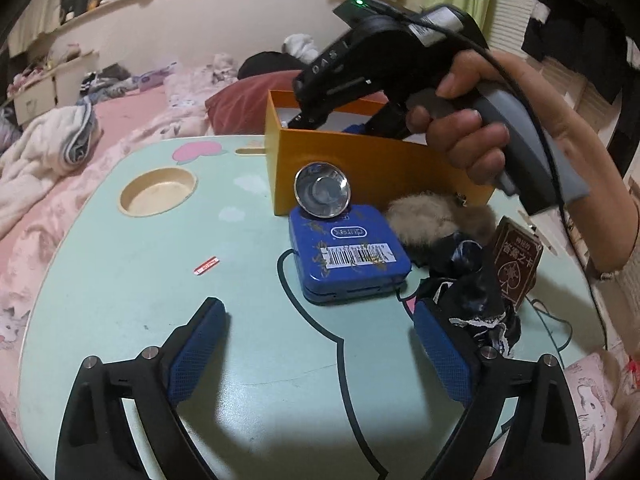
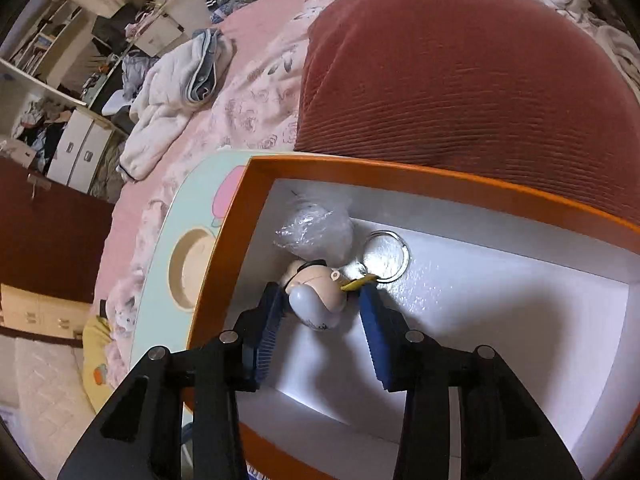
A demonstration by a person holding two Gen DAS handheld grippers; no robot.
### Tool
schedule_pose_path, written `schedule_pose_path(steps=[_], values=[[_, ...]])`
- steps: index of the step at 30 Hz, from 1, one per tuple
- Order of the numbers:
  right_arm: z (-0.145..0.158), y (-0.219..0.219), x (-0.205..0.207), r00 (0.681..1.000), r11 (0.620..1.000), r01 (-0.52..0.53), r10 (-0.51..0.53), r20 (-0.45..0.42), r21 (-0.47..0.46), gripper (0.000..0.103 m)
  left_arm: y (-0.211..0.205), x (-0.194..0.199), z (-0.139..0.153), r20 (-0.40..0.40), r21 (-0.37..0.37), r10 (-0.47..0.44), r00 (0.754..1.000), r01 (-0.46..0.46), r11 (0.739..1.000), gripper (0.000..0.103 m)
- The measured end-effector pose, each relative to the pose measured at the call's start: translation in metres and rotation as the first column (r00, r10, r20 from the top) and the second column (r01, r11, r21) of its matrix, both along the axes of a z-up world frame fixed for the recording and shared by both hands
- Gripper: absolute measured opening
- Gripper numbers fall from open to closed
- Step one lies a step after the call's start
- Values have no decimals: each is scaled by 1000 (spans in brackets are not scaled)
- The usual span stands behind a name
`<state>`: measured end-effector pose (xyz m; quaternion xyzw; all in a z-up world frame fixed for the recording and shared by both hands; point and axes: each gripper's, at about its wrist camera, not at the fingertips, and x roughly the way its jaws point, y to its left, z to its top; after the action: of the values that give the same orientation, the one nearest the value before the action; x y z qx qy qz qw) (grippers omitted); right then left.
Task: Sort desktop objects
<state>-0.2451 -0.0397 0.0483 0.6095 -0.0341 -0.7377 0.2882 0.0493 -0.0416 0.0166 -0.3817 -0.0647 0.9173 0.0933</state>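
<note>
My left gripper (image 1: pixel 318 316) is open and empty, low over the mint-green table (image 1: pixel 168 280). Ahead of it lie a blue tin (image 1: pixel 350 254) with a shiny metal dish (image 1: pixel 322 194) leaning on it, a fur pom-pom (image 1: pixel 438 216), a crumpled dark cloth (image 1: pixel 468 292) and a brown card box (image 1: pixel 516 262). My right gripper (image 2: pixel 322 298) reaches down into the orange box (image 1: pixel 360 168), whose rim (image 2: pixel 400 178) also shows in the right wrist view. A small toy figure (image 2: pixel 316 300) sits between its jaws; the left pad touches it, the right pad stands apart.
Inside the orange box lie a clear plastic bag (image 2: pixel 316 232) and a round metal lid (image 2: pixel 386 256). The table has a round recess (image 1: pixel 158 192) and a small red sticker (image 1: pixel 206 266). A pink bed with a red pillow (image 2: pixel 460 80) lies behind the table.
</note>
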Motion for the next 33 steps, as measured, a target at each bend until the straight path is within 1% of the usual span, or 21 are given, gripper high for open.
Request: schedule_pose_path(steps=[4, 6, 9, 12, 14, 16, 18, 19, 20, 23, 24, 26, 27, 28, 29, 30, 31, 32, 33], values=[[-2, 19, 4, 999, 997, 48, -48, 1, -59, 40, -1, 1, 0, -1, 8, 0, 1000, 0, 1000, 95], [7, 37, 12, 996, 992, 74, -79, -48, -100, 40, -3, 0, 0, -1, 14, 2, 1000, -2, 1000, 95], [27, 59, 23, 989, 979, 77, -99, -110, -191, 40, -5, -1, -1, 0, 27, 7, 1000, -7, 1000, 95], [61, 87, 51, 972, 957, 17, -85, -221, -291, 41, -10, -3, -1, 12, 49, 13, 1000, -14, 999, 95], [76, 101, 73, 962, 941, -43, -52, -269, -336, 41, -16, -4, 2, 13, 77, 19, 1000, -20, 997, 95], [86, 114, 94, 955, 926, -95, -19, -296, -366, 41, -23, -6, 7, 2, 99, 29, 1000, -29, 995, 95], [86, 122, 113, 954, 923, -125, 10, -300, -365, 41, -29, -11, 13, -9, 79, 75, 997, -74, 994, 95], [83, 124, 123, 953, 923, -141, 29, -301, -359, 41, -32, -13, 16, -17, 69, 92, 996, -91, 993, 92], [81, 122, 128, 953, 923, -153, 43, -301, -352, 41, -35, -16, 21, -27, 73, 98, 995, -96, 993, 87], [68, 120, 144, 944, 940, -173, 74, -320, -294, 41, -41, -30, 35, -36, 106, 92, 995, -88, 991, 79], [63, 118, 146, 939, 953, -161, 68, -337, -257, 41, -42, -35, 39, -37, 112, 86, 996, -81, 990, 77], [57, 118, 149, 927, 975, -129, 54, -370, -179, 42, -42, -48, 51, -45, 122, 74, 996, -68, 990, 70], [56, 119, 152, 925, 979, -118, 47, -377, -168, 42, -41, -53, 57, -51, 125, 69, 996, -63, 990, 68], [57, 123, 152, 924, 979, -107, 34, -382, -171, 42, -40, -58, 62, -56, 124, 63, 996, -55, 991, 63], [56, 129, 151, 924, 976, -96, 15, -383, -193, 42, -38, -60, 66, -60, 120, 54, 997, -47, 992, 56], [56, 136, 149, 925, 972, -84, -6, -381, -221, 43, -34, -68, 72, -63, 104, 42, 997, -35, 994, 53], [55, 142, 148, 926, 967, -71, -27, -376, -244, 46, -32, -72, 76, -63, 90, 34, 997, -29, 996, 46], [55, 147, 149, 927, 963, -59, -44, -371, -262, 48, -26, -81, 81, -60, 52, 21, 998, -18, 999, 38], [54, 153, 149, 928, 959, -48, -60, -367, -278, 49, -22, -87, 85, -54, 24, 13, 998, -12, 1000, 35]])
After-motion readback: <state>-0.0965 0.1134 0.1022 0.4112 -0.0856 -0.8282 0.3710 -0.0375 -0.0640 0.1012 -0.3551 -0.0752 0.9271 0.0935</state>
